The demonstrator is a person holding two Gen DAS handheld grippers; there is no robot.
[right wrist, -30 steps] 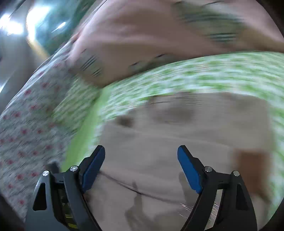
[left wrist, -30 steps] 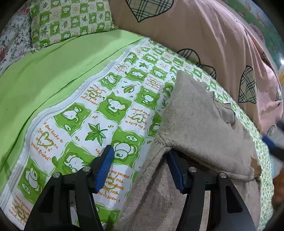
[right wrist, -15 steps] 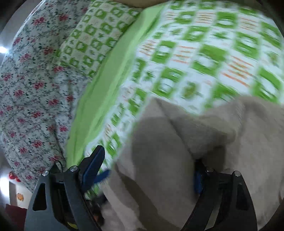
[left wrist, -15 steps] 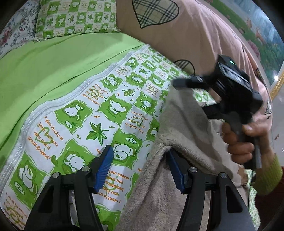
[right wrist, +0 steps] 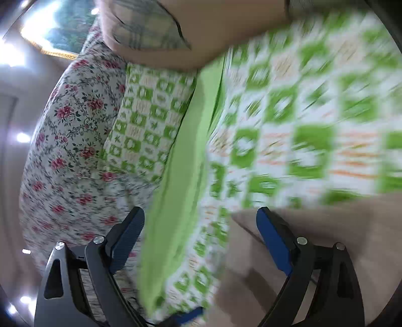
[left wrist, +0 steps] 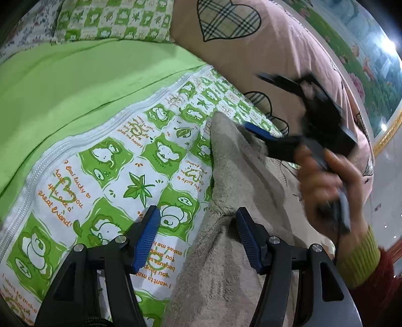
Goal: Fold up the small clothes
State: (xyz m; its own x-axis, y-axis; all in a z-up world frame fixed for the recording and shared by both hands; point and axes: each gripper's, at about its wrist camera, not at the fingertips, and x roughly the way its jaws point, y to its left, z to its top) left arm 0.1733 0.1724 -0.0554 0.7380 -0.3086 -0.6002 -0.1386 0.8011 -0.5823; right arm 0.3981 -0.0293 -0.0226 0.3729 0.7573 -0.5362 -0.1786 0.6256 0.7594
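A small beige knit garment (left wrist: 233, 181) lies folded on the green-and-white patterned bedspread (left wrist: 120, 161). My left gripper (left wrist: 197, 226) is open, low over the garment's left edge, with its right finger on the cloth. In the left wrist view my right gripper (left wrist: 273, 110) is open above the garment's far corner, held by a hand in a green cuff. In the blurred right wrist view my right gripper (right wrist: 201, 226) is open and empty, with the garment (right wrist: 314, 239) under its right finger.
A pink quilt with plaid hearts (left wrist: 251, 45) lies bunched behind the garment. A plain green sheet (left wrist: 75, 83) and a patterned pillow (left wrist: 113, 17) lie to the left. A floral cover (right wrist: 70, 151) drapes the bed's edge.
My right gripper has let go of the garment's corner and lifted away, swinging fast. The fold now lies flat. My left gripper has stayed in place.
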